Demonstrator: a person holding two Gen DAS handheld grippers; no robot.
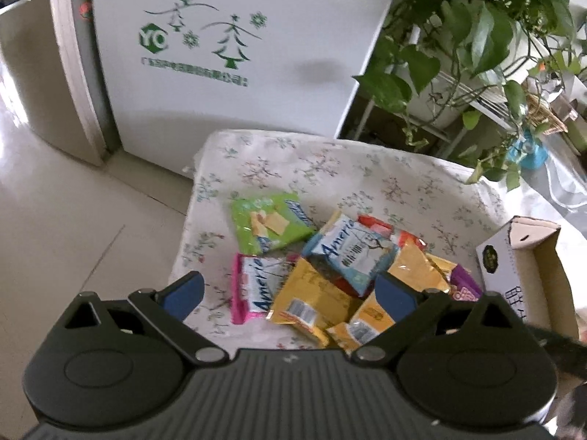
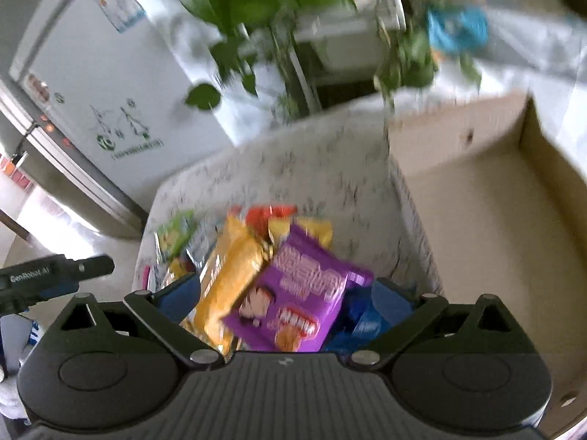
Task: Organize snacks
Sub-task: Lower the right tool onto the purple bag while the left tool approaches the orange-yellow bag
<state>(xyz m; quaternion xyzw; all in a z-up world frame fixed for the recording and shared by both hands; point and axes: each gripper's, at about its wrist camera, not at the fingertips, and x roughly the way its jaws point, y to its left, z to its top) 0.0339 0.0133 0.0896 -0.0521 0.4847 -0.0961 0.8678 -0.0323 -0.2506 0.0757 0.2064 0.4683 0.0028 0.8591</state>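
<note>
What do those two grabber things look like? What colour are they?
Both look alike. The left gripper and right gripper have black ribbed bodies, two round black discs, silver pivot pins and blue finger pads. No sleeves or cables show.

A white fridge (image 1: 227,55) stands beside a leafy potted plant (image 1: 473,33).
</note>
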